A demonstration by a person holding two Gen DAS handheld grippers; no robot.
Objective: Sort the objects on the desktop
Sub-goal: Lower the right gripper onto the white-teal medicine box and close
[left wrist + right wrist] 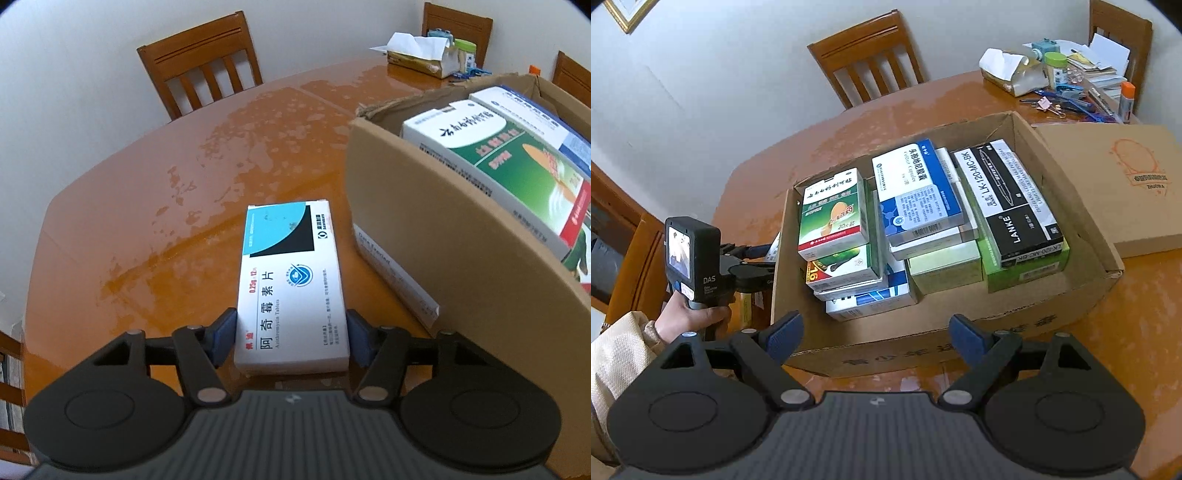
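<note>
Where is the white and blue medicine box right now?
In the left wrist view, the white and blue medicine box lies on the table, left of the cardboard box.

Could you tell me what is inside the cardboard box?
The cardboard box holds stacked medicine cartons and a black LANKE box lying on a green carton. Whatever lies beneath these stacks is covered.

Both handheld grippers share one build: a ribbed dark-grey body, matte black linkage arms with silver pivot screws, round black discs on either side, and blue pads on the fingertips (785,332). The left unit's black handle block (692,258) carries a small lit screen and white "DAS" lettering. The person wears a cream knitted sleeve (624,350).
</note>
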